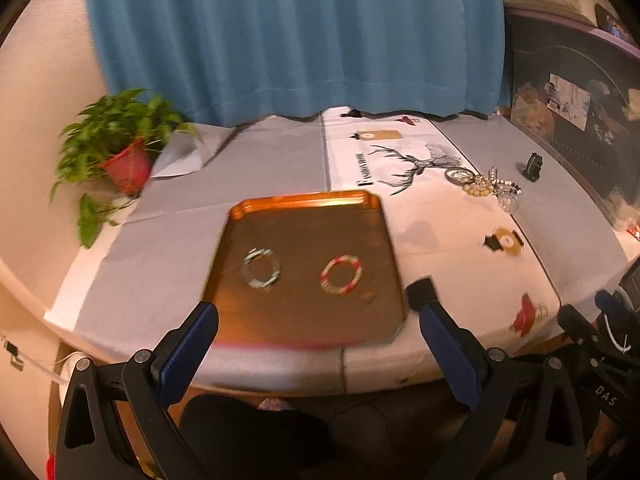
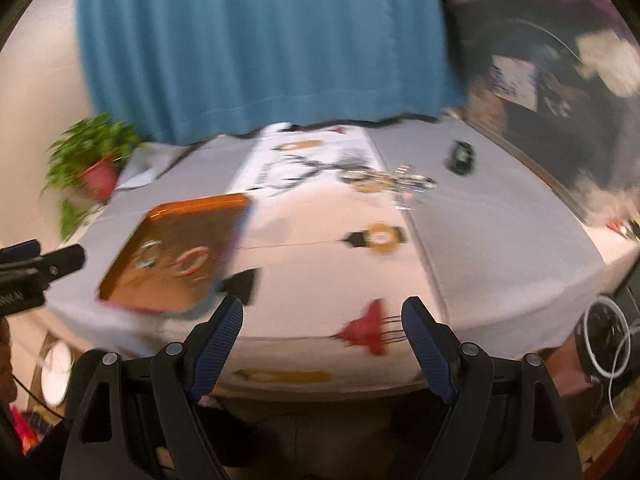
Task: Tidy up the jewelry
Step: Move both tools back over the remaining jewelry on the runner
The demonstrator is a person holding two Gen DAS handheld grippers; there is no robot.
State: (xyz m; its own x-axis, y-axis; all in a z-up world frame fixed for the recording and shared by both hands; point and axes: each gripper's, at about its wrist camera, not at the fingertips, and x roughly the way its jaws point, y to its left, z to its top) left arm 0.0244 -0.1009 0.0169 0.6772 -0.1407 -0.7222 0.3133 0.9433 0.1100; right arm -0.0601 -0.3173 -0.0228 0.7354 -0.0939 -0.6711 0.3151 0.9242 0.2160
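Two bracelets (image 1: 304, 272) lie in my orange tray (image 1: 300, 200); a jewelry pile (image 1: 486, 186) waits on the desk (image 1: 260, 168) (both hand-held grippers (image 1: 316, 320) (image 2: 322, 318) spread, empty).

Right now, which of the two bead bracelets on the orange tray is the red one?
The red and white bead bracelet lies right of the pale greenish bead bracelet on the orange tray.

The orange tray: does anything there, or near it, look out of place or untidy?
On the orange tray two bracelets lie neatly apart. The odd spot is the tangled heap of jewelry on the tablecloth, off the tray and unsorted.
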